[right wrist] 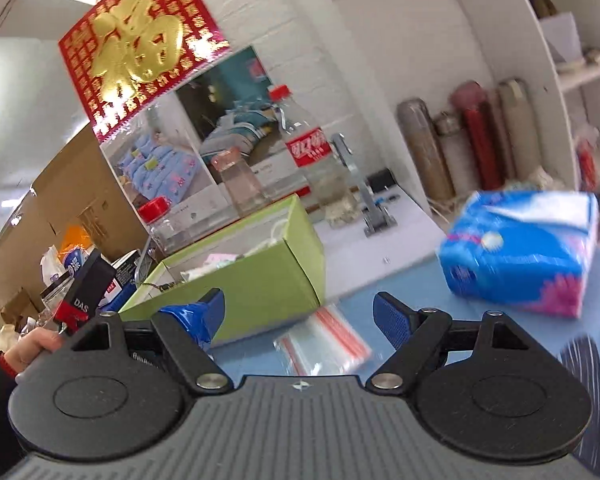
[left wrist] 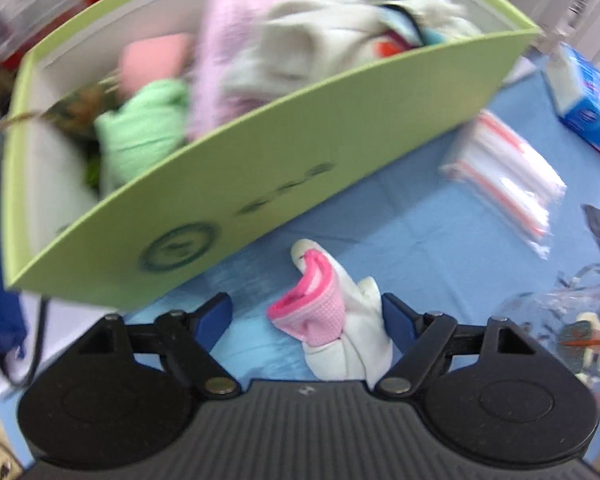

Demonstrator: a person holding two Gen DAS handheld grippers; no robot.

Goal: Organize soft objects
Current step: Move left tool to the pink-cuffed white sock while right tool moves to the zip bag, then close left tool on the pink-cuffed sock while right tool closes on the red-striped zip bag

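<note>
Blue cloth (left wrist: 400,236), green box (left wrist: 260,176) at rear. White-pink sock (left wrist: 332,316) lies lengthwise away from left gripper (left wrist: 306,320), between its wide fingers, untouched. Right gripper (right wrist: 298,316) wide, empty.

The left gripper (left wrist: 307,314) points down at the table (left wrist: 400,236), its jaws spread wide; a sock (left wrist: 332,320) lies on the table between them, nearer the right jaw, whether touching it I cannot tell; beyond the sock stands an open box (left wrist: 228,184) holding a heap of soft cloth items (left wrist: 260,60); right of the box, ahead of the gripper, lies a stack of plastic bags (left wrist: 504,184); farther right sits a tissue pack (left wrist: 588,96). Ahead of the right gripper (right wrist: 298,312), jaws apart with nothing between, lie the bags; box ahead-left, bottles (right wrist: 308,152) behind it; tissue pack ahead-right.
</note>
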